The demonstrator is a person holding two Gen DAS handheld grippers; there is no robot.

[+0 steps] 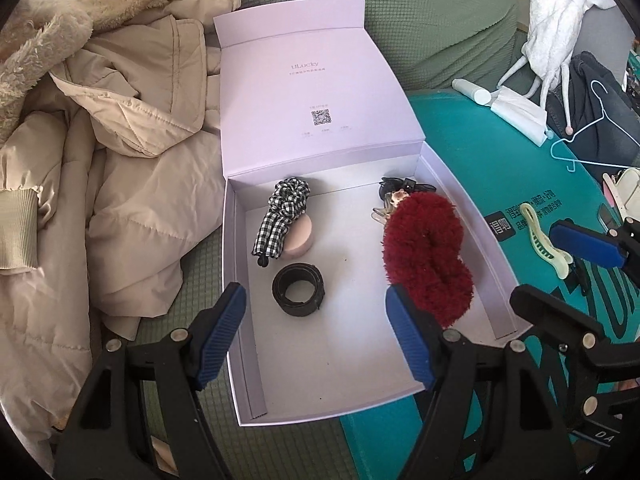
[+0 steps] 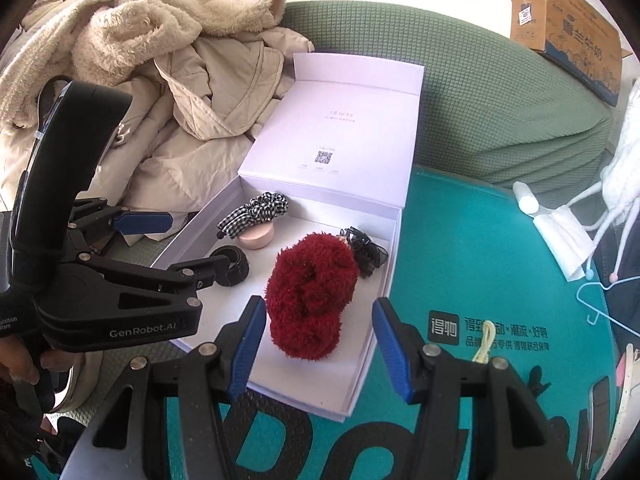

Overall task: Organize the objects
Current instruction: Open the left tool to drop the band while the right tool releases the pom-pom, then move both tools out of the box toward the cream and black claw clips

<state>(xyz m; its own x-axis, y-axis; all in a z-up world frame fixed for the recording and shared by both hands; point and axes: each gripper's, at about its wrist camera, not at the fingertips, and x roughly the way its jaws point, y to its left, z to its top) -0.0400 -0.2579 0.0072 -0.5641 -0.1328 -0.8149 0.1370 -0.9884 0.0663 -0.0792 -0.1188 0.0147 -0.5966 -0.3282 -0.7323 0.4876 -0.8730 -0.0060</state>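
Observation:
A white box (image 1: 454, 196) (image 2: 372, 364) lies open on the sofa, lid folded back. Inside are a red fluffy scrunchie (image 1: 426, 256) (image 2: 310, 296), a checked scrunchie (image 1: 282, 212) (image 2: 260, 210) over a pink round case (image 1: 300, 238) (image 2: 258, 236), a black ring band (image 1: 298, 288) (image 2: 234, 266) and a black hair clip (image 1: 404, 186) (image 2: 366, 252). My left gripper (image 1: 316, 334) (image 2: 156, 248) is open and empty above the box's near end. My right gripper (image 2: 318, 344) (image 1: 560, 264) is open and empty just in front of the red scrunchie. A pale yellow claw clip (image 1: 544, 242) (image 2: 484, 340) lies on the teal bag (image 1: 472, 148) (image 2: 472, 248), right of the box.
A beige padded jacket (image 1: 100, 184) (image 2: 192, 120) and a fleece are piled left of the box on the green sofa (image 1: 420, 12) (image 2: 480, 92). A white tube (image 1: 472, 90) (image 2: 526, 198), tissue, a hanger (image 1: 588, 128) and a white garment lie at the right. A cardboard box (image 2: 568, 28) stands at the back right.

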